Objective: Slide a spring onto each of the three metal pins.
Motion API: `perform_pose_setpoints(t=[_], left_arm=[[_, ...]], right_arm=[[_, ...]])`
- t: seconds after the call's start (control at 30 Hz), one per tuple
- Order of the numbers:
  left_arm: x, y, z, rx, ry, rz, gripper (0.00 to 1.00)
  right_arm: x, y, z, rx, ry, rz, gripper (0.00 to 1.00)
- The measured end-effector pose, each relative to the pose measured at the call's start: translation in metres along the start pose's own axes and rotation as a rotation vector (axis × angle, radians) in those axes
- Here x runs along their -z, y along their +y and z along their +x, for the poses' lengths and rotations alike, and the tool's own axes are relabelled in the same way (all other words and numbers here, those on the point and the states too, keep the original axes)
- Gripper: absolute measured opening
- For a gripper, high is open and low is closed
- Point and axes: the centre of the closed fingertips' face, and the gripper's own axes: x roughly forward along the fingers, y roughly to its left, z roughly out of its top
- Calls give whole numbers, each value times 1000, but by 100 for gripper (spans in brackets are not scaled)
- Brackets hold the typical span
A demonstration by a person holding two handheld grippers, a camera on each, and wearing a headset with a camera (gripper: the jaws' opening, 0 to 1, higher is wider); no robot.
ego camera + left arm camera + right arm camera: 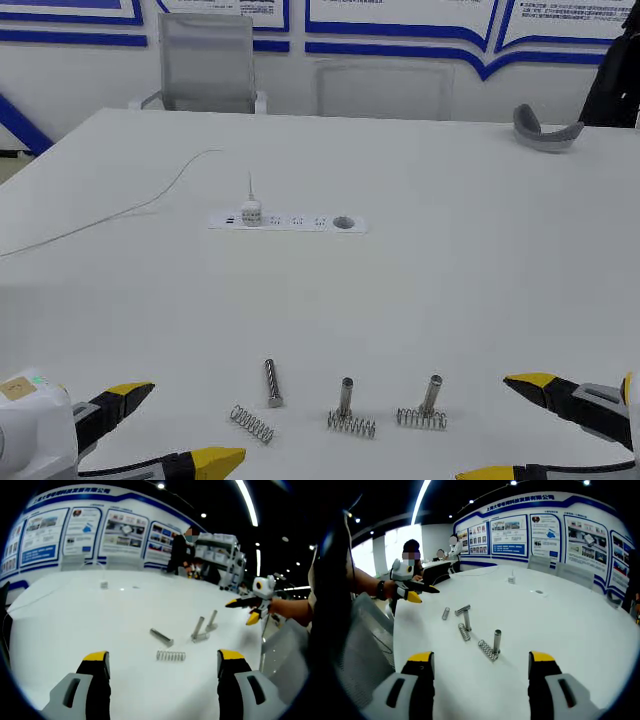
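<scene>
On the white table (450,260), the left pin (271,383) lies flat in the head view. Its long axis runs 12 to 6, head toward 6. The middle pin (345,396) and right pin (432,394) stand upright. The left spring (252,423) lies slanting 10 to 4 just beside its pin. The middle spring (351,424) and right spring (421,418) lie 9 to 3 at their pins' feet. The left gripper (185,425) at 8 o'clock and right gripper (492,428) at 4 have jaws wide apart, gripping nothing. A power strip (287,221) lies at 12.

Chinese characters (520,499) head the wall display (545,535), too blurred to read.
</scene>
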Motion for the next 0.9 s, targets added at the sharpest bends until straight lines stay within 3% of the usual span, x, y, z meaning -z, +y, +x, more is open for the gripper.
perform_pose_setpoints(t=[0.4,0.9], left_arm=[[-5,1,3,0,1,6,88],[-22,1,27,18,21,39,82]], right_arm=[[1,1,1,-4,2,1,78],[3,2,2,-5,1,7,78]])
